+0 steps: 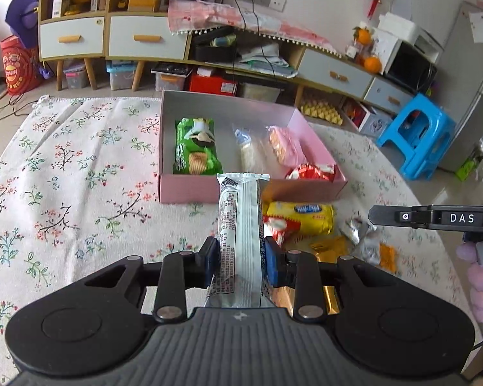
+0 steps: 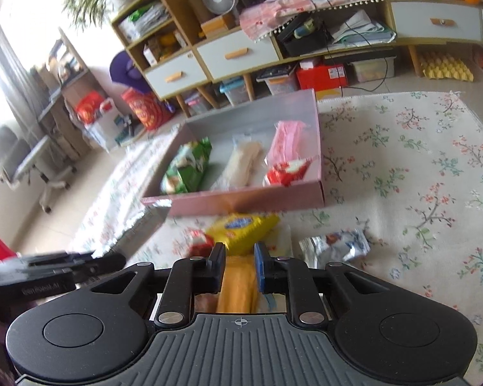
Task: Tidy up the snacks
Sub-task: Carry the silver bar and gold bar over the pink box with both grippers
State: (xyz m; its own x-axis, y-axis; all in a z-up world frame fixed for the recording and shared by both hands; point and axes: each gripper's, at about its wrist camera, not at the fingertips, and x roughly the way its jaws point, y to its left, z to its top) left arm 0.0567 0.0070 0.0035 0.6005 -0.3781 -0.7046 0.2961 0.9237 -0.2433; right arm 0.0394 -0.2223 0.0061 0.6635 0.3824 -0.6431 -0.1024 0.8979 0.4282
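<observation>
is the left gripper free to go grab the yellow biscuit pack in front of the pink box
Probably not yet. The left gripper is shut on a white snack bar. The yellow biscuit pack lies uncovered just before the pink box, so the path looks free once it unloads.

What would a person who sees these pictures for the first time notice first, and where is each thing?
The eye goes first to the long silver snack packet standing up between the shut fingers of the left gripper, in the middle foreground. Just behind it, the pink box on the floral cloth already holds a green biscuit pack at its left. The right gripper is shut on an orange packet.
</observation>
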